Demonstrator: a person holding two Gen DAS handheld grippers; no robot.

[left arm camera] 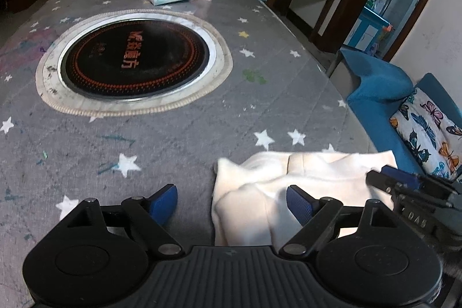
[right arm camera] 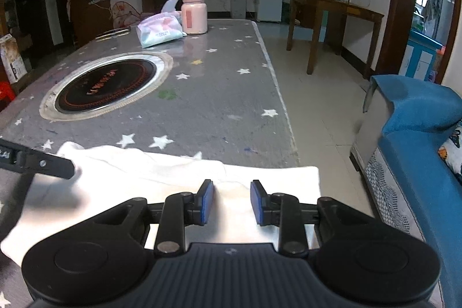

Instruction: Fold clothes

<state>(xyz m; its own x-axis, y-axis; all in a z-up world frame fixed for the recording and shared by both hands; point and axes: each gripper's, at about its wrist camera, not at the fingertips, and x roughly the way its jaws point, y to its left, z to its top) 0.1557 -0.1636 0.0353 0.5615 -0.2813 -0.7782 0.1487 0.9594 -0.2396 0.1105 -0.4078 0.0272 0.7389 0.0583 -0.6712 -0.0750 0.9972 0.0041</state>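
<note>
1 white garment on table; 2 hand-held grippers: left wide open, right narrowly parted, both empty.

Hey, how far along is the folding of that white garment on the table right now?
Partly done: the white garment already lies in overlapping layers near the table edge. In hand: nothing; the left gripper is wide open over its left edge, and the right gripper hovers, jaws apart, above it. Left: probably a final fold and tidying.
</note>
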